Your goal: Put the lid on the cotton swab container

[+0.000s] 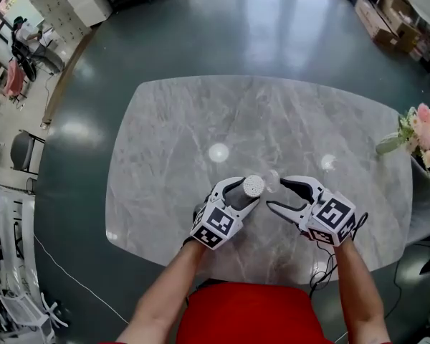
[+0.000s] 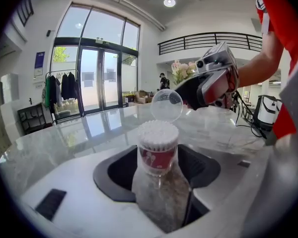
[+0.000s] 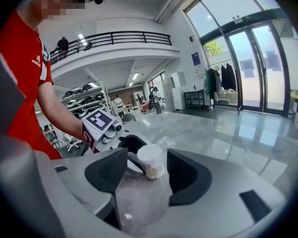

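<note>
Red shirt (image 1: 252,314); white, black-jawed left gripper (image 1: 248,192)

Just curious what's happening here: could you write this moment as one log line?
cotton swab container: uncapped, standing between open left gripper jaws | lid: clear, off, beside right gripper tips | right gripper: open, grips nothing

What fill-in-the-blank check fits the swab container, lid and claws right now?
1. Of the left claw and right claw, the one with the container between its jaws is the ___.
2. The clear lid is not yet ___ the container.
3. Both claws' jaws stand ___.
4. In the head view, pink flowers sit at the table's ___ edge.

Missing words: left; on; open; right
</note>
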### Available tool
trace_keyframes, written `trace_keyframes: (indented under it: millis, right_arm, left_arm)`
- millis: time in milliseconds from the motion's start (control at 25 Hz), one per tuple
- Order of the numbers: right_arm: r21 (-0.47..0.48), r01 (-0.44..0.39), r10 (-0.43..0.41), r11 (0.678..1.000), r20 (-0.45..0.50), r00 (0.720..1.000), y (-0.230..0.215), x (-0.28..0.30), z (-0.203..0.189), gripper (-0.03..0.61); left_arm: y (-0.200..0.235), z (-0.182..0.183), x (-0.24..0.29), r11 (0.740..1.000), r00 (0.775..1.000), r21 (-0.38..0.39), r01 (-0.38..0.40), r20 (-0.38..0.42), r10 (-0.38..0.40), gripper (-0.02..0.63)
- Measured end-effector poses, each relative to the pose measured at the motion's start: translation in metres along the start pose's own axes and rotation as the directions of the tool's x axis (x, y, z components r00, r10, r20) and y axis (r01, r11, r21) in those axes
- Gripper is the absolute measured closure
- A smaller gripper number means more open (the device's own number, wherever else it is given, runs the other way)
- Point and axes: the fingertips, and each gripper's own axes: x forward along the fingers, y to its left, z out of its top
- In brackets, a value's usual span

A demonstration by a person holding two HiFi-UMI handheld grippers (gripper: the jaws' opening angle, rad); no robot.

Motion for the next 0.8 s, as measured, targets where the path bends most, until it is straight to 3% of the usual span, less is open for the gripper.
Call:
trace_keyframes:
  millis: [240,360,640,800]
  right_arm:
    - [-0.143,-0.102,0.084,0.984,-0.125,0.989,0.026,0.027,0.013,0.316]
    - [-0.184,-0.152,0.112,0.971,-0.209,0.972,0.035,0.042,0.011,0.367]
    - [-0.244,-0.117,0.025,0.963,-0.352,0.936,0.032,0.064,0.003,0.48]
    - [-0.278,-0.071,-0.049,0.958,-0.403,0.914,0.029,0.069,0.0,0.491]
  left_arm:
    - [-0.002,-0.001,0.002,1.0,1.0,0.014,0.003,-0.008,-0.003,0.333]
    - [-0.001,-0.001,0.003,1.0,1.0,0.018,0.004,-0.007,-0.004,0.339]
    - [-0.003,-0.001,0.002,0.999,1.0,0.036,0.011,-0.005,-0.011,0.339]
    - [-0.001,0.0,0.004,0.999,1.0,0.028,-0.015,-0.007,0.016,0.337]
